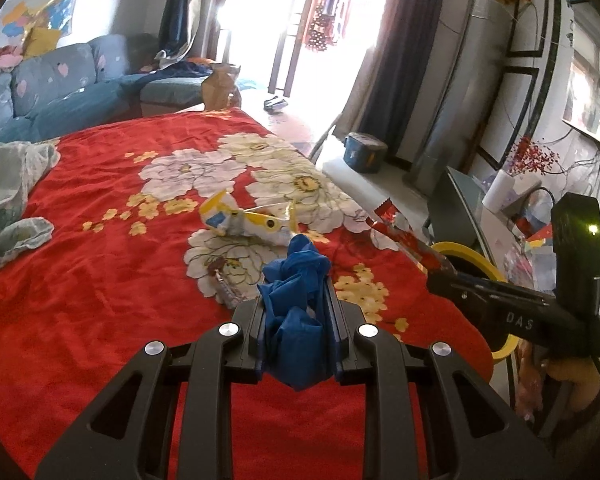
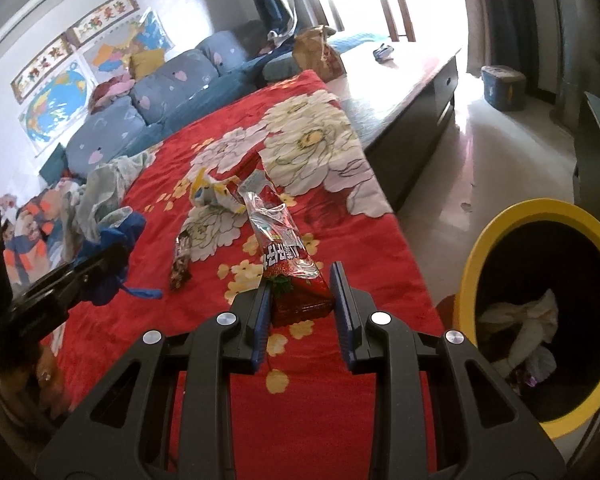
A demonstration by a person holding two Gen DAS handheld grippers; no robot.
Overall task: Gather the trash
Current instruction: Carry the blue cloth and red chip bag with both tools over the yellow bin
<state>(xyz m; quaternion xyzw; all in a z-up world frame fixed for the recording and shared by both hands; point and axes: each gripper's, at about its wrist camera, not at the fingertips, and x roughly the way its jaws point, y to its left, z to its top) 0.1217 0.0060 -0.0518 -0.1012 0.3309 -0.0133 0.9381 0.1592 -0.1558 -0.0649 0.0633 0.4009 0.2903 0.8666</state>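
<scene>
My left gripper (image 1: 296, 300) is shut on a crumpled blue plastic bag (image 1: 294, 292) above the red floral cloth (image 1: 100, 280). It also shows in the right wrist view (image 2: 108, 256). My right gripper (image 2: 300, 292) is shut on a red and clear snack wrapper (image 2: 288, 256), seen in the left wrist view (image 1: 400, 236) near the yellow-rimmed bin (image 1: 464, 252). The bin (image 2: 540, 320) stands right of the table and holds crumpled trash. A yellow and white wrapper (image 1: 244, 220) and a small dark wrapper (image 2: 182, 260) lie on the cloth.
A pale green cloth (image 1: 8, 208) lies at the table's left. A blue sofa (image 1: 60, 80) stands behind. A brown paper bag (image 1: 220, 88) sits at the far end. A blue box (image 2: 502, 86) is on the floor.
</scene>
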